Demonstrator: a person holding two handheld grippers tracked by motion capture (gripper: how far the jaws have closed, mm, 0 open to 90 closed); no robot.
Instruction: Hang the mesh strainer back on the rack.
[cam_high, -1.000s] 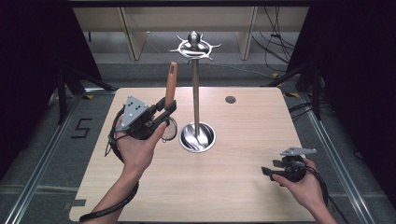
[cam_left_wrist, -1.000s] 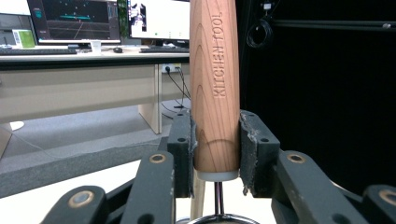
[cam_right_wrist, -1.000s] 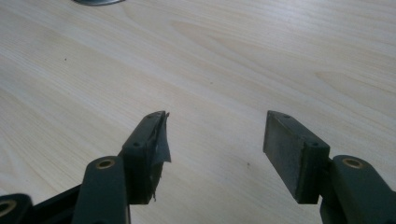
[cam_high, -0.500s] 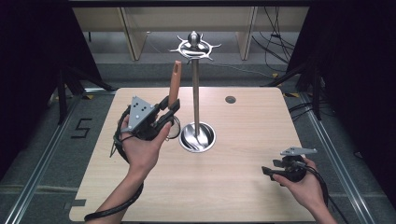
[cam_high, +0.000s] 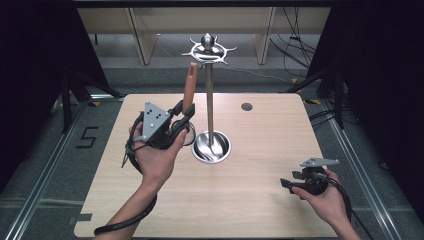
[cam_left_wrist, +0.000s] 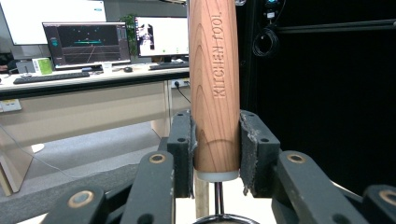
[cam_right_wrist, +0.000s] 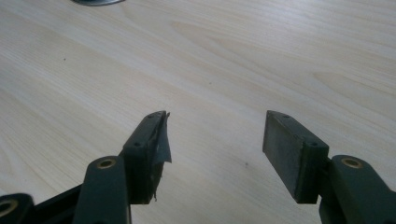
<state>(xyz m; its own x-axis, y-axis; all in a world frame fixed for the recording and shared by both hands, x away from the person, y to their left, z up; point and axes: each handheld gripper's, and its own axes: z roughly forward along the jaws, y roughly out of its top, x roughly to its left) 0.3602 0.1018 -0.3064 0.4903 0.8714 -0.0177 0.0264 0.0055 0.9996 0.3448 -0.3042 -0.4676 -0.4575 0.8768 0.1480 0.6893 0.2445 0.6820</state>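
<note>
My left gripper (cam_high: 181, 116) is shut on a wooden-handled kitchen tool (cam_high: 189, 87), held upright left of a metal utensil stand (cam_high: 210, 90). The handle (cam_left_wrist: 215, 88) reads "KITCHEN TOOL" and sits clamped between the two pads (cam_left_wrist: 183, 149); a thin metal shaft drops below it. The tool's metal end is hidden behind the hand. The stand has a round steel base (cam_high: 212, 147) and a star-shaped hook ring on top (cam_high: 209, 50). My right gripper (cam_high: 286, 183) rests low at the table's front right, open, with bare wood between its fingers (cam_right_wrist: 215, 135).
The wooden table (cam_high: 260, 200) has a small dark round hole (cam_high: 246, 106) at the back right. Black curtains flank both sides. Cables (cam_high: 295, 50) lie on the floor behind. In the left gripper view, desks with monitors (cam_left_wrist: 88, 44) stand far off.
My left gripper has moved right and slightly up with the tool, bringing the handle closer to the stand's pole. The right gripper has stayed put.
</note>
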